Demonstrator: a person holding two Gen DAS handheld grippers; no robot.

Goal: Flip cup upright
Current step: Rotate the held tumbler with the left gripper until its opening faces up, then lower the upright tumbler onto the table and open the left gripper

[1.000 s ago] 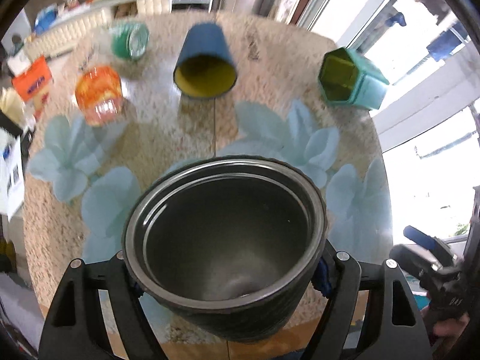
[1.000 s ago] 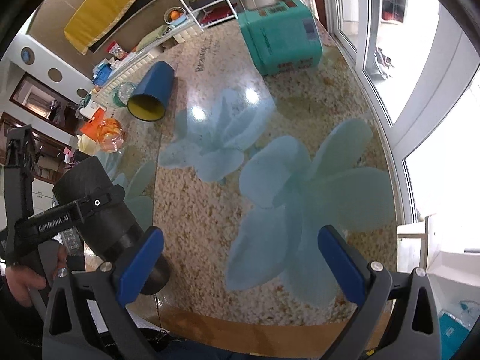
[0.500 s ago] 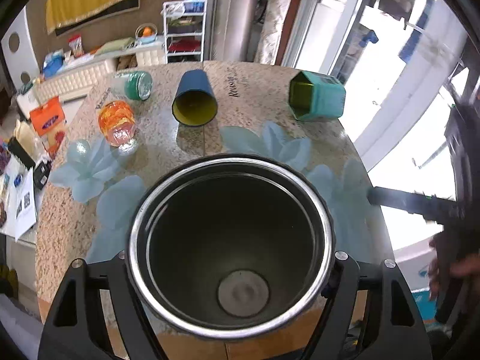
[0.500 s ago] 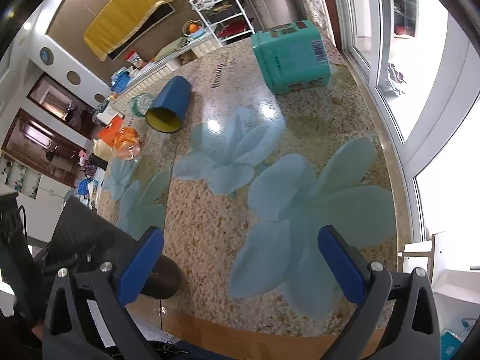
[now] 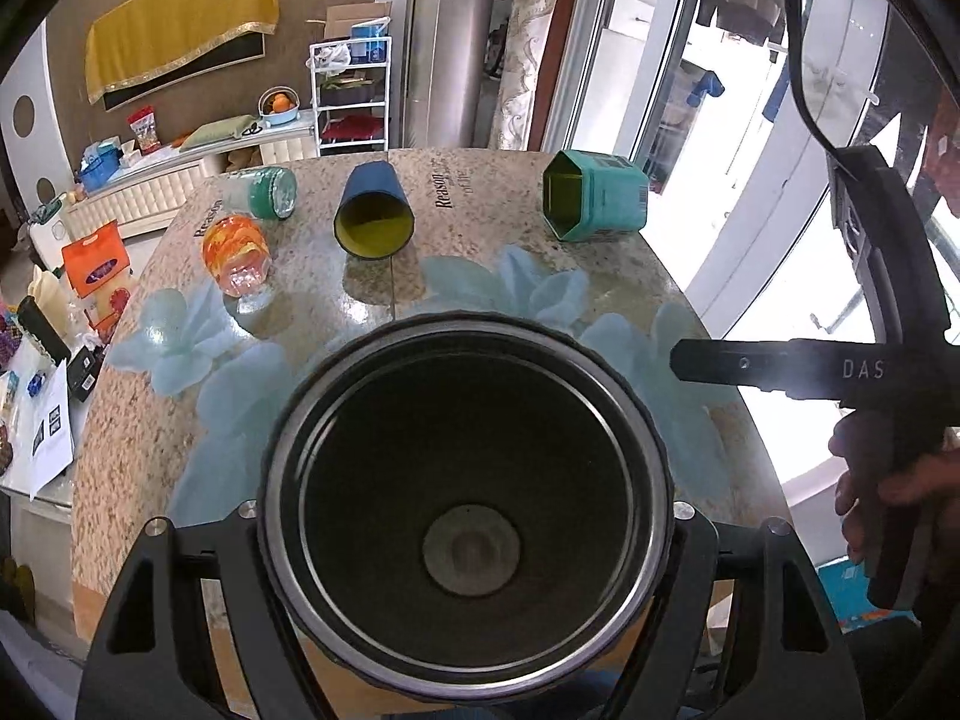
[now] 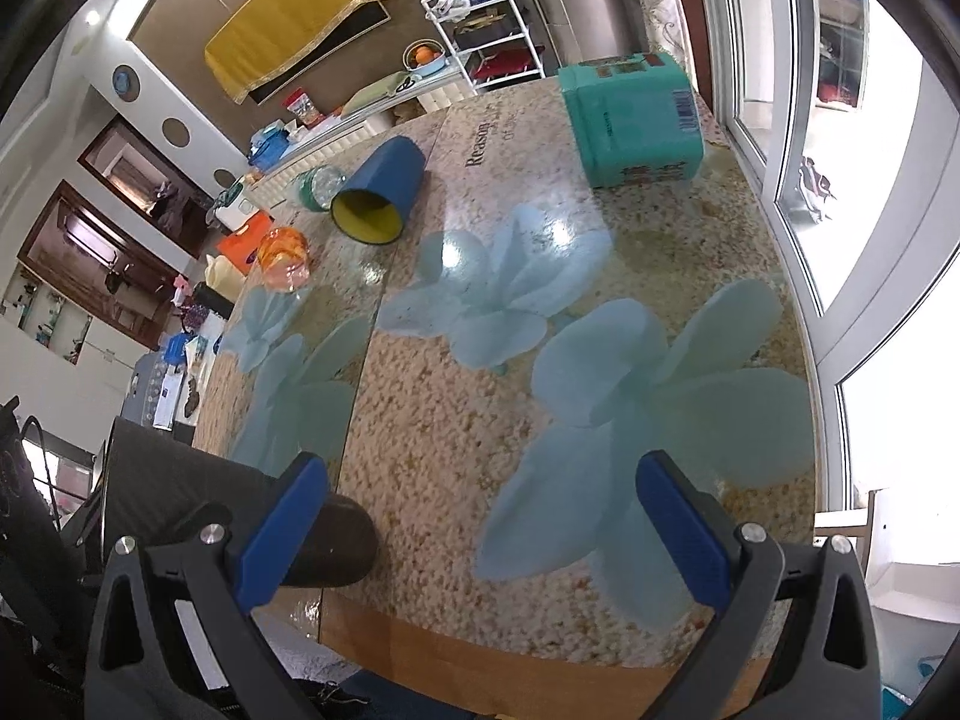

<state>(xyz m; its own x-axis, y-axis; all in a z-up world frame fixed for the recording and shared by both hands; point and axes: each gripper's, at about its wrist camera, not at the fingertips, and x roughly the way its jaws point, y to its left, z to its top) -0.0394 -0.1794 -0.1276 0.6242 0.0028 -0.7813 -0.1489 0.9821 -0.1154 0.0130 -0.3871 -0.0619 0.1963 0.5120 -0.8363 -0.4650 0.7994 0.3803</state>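
My left gripper (image 5: 465, 513) is shut on a black cup (image 5: 465, 600) with a steel rim. I look straight into its mouth, which fills the lower middle of the left wrist view. In the right wrist view the same cup (image 6: 327, 534) shows as a dark cylinder at the table's near left edge, its base towards the table. My right gripper (image 6: 477, 525) is open and empty, over the near part of the table (image 6: 456, 456); its blue pads (image 6: 678, 522) are wide apart.
On the far side of the table lie a blue cup (image 5: 373, 216) with yellow inside, an orange glass (image 5: 236, 255), a green jar (image 5: 270, 192) and a teal hexagonal tin (image 5: 594, 204), all on their sides. Windows stand to the right. The right hand-held gripper body (image 5: 840, 369) shows at right.
The left gripper has tilted the black cup so the view goes from slanting across its mouth to straight down into it. The right gripper stayed open and shifted a little.
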